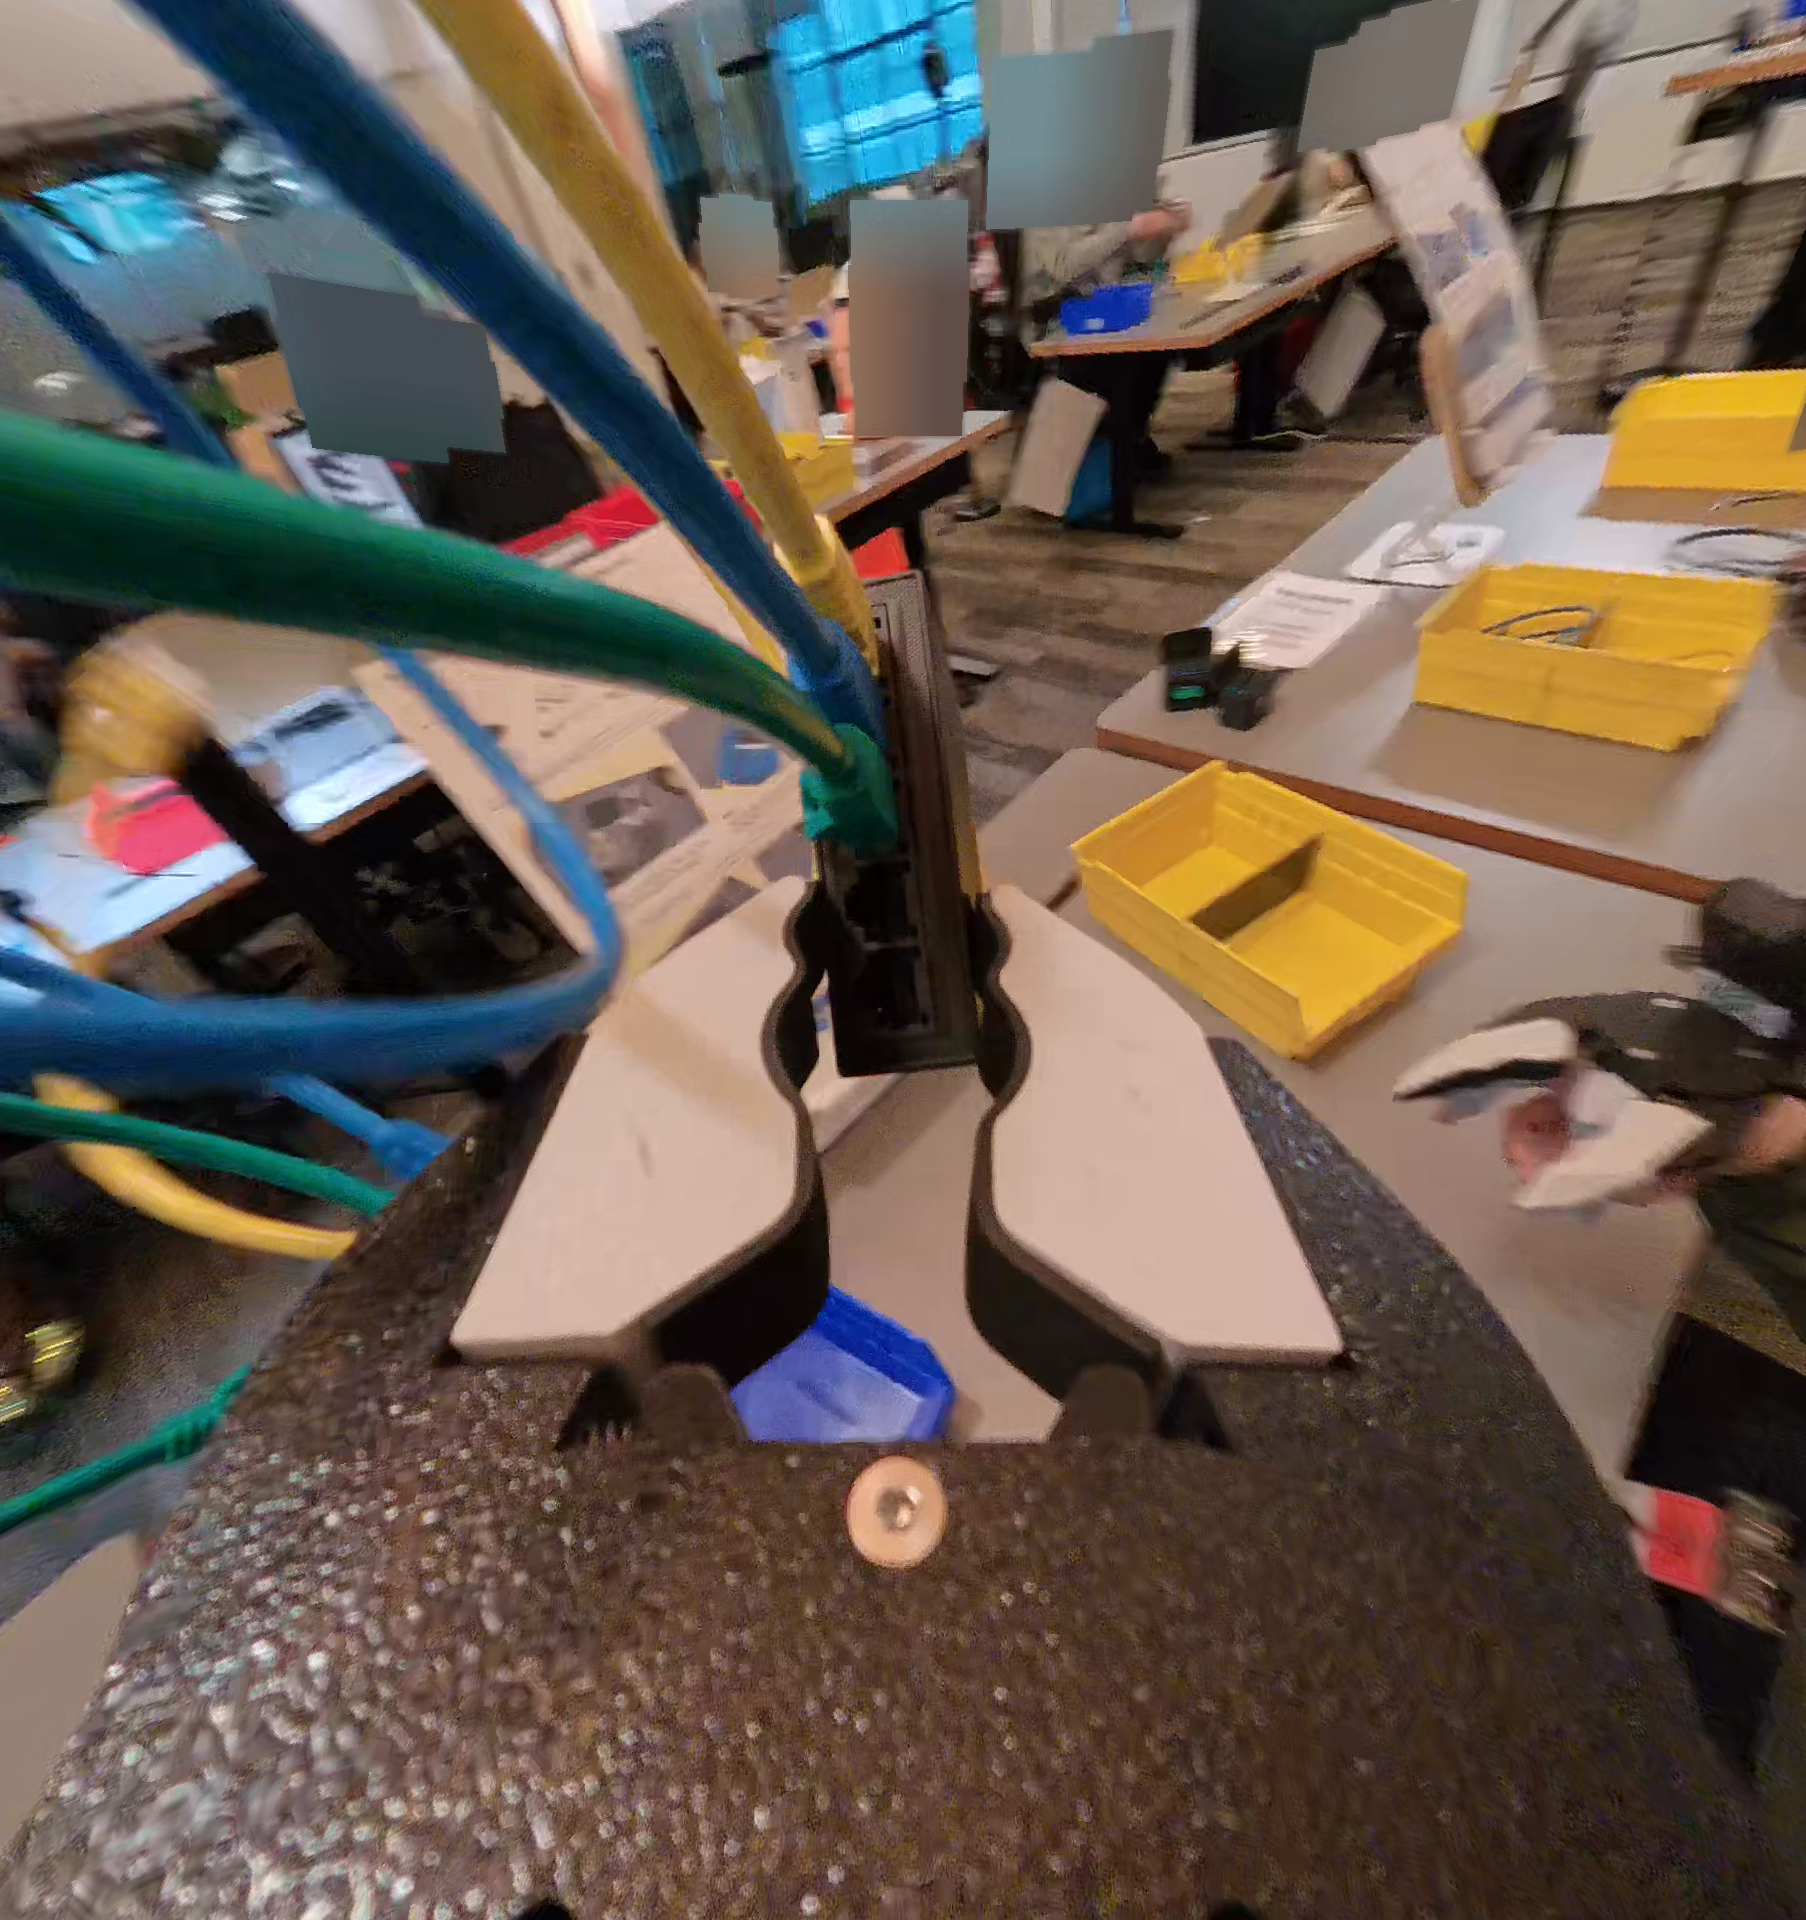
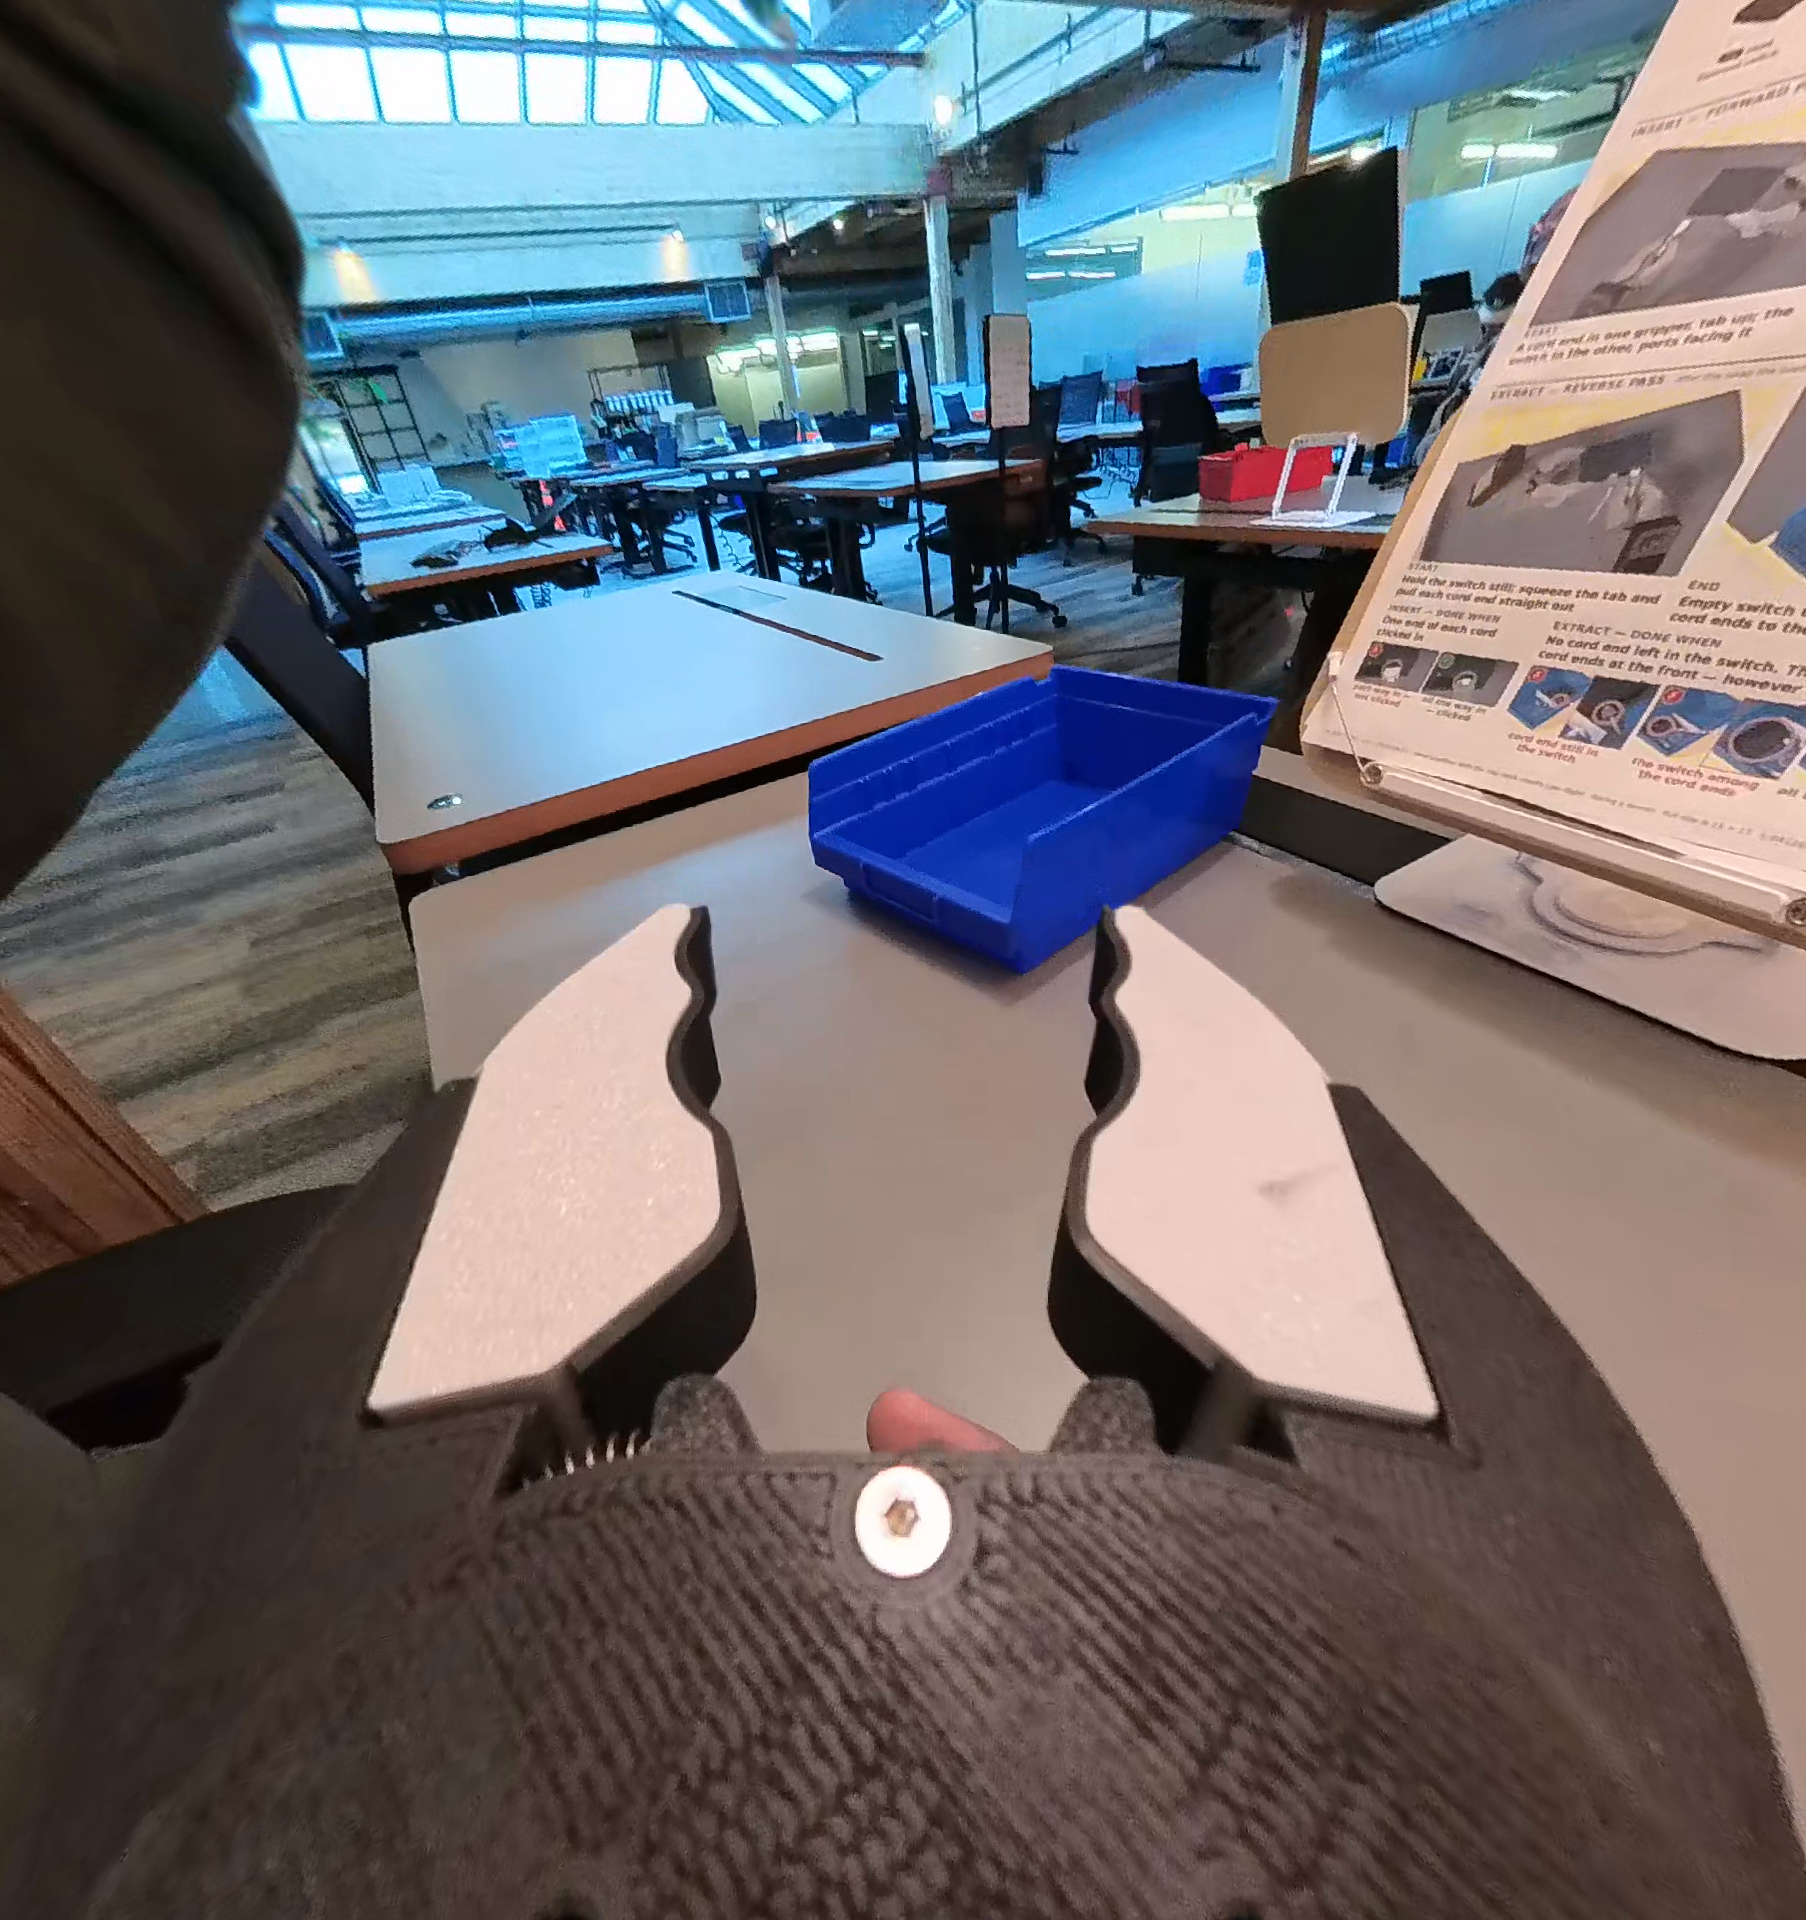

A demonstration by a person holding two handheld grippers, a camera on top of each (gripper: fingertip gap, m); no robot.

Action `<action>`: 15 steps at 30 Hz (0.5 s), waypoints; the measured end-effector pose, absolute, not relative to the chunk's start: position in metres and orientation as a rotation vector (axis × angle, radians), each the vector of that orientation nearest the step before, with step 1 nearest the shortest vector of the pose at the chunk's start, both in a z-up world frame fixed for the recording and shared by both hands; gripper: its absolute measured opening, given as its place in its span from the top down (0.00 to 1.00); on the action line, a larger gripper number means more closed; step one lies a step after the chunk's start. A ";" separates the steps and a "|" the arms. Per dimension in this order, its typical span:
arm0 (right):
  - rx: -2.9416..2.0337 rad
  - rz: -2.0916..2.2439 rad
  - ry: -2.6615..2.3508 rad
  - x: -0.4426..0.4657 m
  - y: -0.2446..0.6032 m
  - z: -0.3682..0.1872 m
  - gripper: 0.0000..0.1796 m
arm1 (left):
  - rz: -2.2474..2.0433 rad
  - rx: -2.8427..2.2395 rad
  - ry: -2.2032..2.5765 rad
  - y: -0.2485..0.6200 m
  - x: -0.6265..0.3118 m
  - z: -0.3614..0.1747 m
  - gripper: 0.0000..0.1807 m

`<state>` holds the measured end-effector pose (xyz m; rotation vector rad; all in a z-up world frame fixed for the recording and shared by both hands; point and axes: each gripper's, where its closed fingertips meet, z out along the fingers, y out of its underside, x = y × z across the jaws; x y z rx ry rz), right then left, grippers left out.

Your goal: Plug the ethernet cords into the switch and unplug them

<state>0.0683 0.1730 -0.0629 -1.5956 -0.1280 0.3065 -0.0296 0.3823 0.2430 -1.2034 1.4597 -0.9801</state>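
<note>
left wrist view, entries largest to smallest.

worktop [image 1: 1501,1195]: grey, running right and far; carries a yellow divided bin [image 1: 1268,904] to the right. a blue bin [image 2: 1034,821] sits on it too, plain in the right wrist view, only a sliver here.

left tongs [image 1: 894,987]: closed on the near end of the switch [image 1: 904,831], a narrow black box held up off the worktop with its port face turned left. grip is at the tips only.

cords: yellow cord [image 1: 650,270], blue cord [image 1: 483,281] and green cord [image 1: 307,561] enter the switch at its far and middle ports; the near ports look vacant. loose lengths hang low left, including a free blue plug [image 1: 400,1143].

right tongs [image 2: 904,1023]: spread wide, nothing between them, hovering over bare worktop short of the blue bin; seen blurred at far right in the left view.

step in hand, as judged: either seating another cord or drawing one out. advice: keep the switch steady and the port face toward the right tongs; take one plug close behind its boot, tab pressed if extracting, travel straight along the port axis; avoid dragging neighbouring cords.

hard to make out: whether each plug is fully clicked in; exact port count; far ends of the cords, cut off at the left edge; latch tabs. motion blur softens much of the left view. an instruction sheet on a stand [image 2: 1605,520] stands right.
</note>
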 end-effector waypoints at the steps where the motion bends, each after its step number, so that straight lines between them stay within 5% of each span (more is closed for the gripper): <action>1: -1.594 0.309 -0.121 0.069 0.173 -0.063 0.61 | -1.024 -1.195 1.498 0.371 -0.031 0.241 0.85; 7: -1.510 0.279 -0.107 0.071 0.160 -0.039 0.61 | -1.132 -1.224 1.822 0.308 -0.035 0.174 0.85; 15: -1.535 0.225 -0.228 0.041 0.140 -0.028 0.63 | -1.209 -1.306 2.363 0.230 -0.028 -0.004 0.85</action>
